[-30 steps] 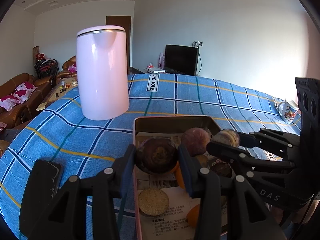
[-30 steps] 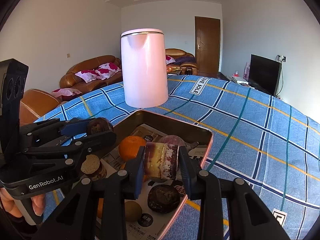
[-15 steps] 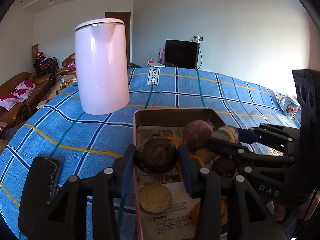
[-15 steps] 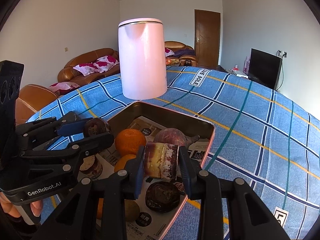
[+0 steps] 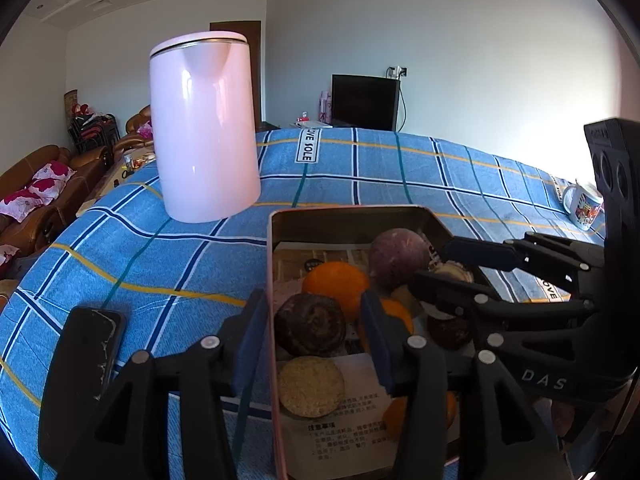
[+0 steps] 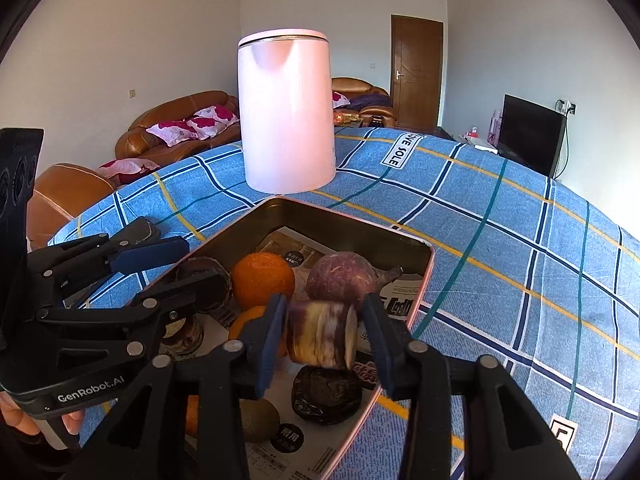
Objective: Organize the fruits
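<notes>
A pink-rimmed metal tray (image 5: 273, 264) lined with newspaper holds oranges (image 5: 336, 284), a purple round fruit (image 5: 398, 258) and a tan cut disc (image 5: 310, 386). My left gripper (image 5: 312, 316) hangs over the tray's left side with its jaws opening. A dark brown round fruit (image 5: 310, 324) sits between them with small gaps to both pads. My right gripper (image 6: 324, 320) is over the tray's right part, jaws opening too. Between its pads a brown-and-cream cut chunk (image 6: 322, 334) shows blurred and loose. Below it lies a dark wrinkled fruit (image 6: 326, 394).
A tall pink kettle (image 5: 204, 128) stands on the blue checked cloth just beyond the tray. A black phone (image 5: 84, 360) lies left of the tray, and a mug (image 5: 582, 204) stands far right. A hand (image 6: 40, 420) holds the left gripper. Sofas and a TV lie beyond.
Both grippers' jaws have spread apart. The dark round fruit and the cut chunk, squeezed before, now sit loose between the pads, and the dark fruit is lower in the tray.
</notes>
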`<state>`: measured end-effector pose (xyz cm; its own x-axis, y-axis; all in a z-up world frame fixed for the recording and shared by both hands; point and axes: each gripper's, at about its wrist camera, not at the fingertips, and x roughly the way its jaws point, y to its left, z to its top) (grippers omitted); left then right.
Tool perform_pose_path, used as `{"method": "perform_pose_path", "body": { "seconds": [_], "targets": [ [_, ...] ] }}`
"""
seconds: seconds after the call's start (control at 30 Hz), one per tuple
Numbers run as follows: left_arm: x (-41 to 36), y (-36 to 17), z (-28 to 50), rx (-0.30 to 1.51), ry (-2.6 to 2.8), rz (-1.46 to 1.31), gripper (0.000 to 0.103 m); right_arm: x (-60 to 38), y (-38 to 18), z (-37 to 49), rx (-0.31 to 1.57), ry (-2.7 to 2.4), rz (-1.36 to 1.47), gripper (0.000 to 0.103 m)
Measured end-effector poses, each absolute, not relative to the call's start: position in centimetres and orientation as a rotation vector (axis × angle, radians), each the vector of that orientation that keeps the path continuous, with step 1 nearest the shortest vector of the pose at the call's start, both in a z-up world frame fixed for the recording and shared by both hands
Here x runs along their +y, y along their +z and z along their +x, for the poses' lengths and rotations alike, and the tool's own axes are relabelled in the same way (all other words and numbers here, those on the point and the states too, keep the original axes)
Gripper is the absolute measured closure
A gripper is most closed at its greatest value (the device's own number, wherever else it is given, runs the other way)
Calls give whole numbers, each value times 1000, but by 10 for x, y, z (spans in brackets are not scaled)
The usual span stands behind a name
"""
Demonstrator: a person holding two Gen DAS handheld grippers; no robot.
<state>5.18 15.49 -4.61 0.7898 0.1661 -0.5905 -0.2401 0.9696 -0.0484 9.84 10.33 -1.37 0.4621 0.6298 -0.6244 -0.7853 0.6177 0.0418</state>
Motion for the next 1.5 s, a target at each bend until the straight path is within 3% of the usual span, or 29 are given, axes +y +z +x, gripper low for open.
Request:
{"method": "perform_pose_path", "body": {
  "seconds": [0.07, 0.3, 0.33, 0.87, 1.5],
  "targets": [
    [153, -44, 49, 613, 217, -120, 46, 98, -12, 98, 633, 869, -249, 48],
    [147, -34, 37, 561, 246, -120, 7, 75, -7, 94, 596, 845, -168, 34],
    [146, -33, 34, 551, 251, -121, 6, 72, -6, 92, 589, 839, -160, 34],
    [125, -19, 6, 454, 226, -141, 0, 13, 18, 53, 463, 751, -91, 22],
    [94, -9, -13, 412, 198, -117, 0, -29, 31, 18, 379, 679, -42, 16]
  ]
}}
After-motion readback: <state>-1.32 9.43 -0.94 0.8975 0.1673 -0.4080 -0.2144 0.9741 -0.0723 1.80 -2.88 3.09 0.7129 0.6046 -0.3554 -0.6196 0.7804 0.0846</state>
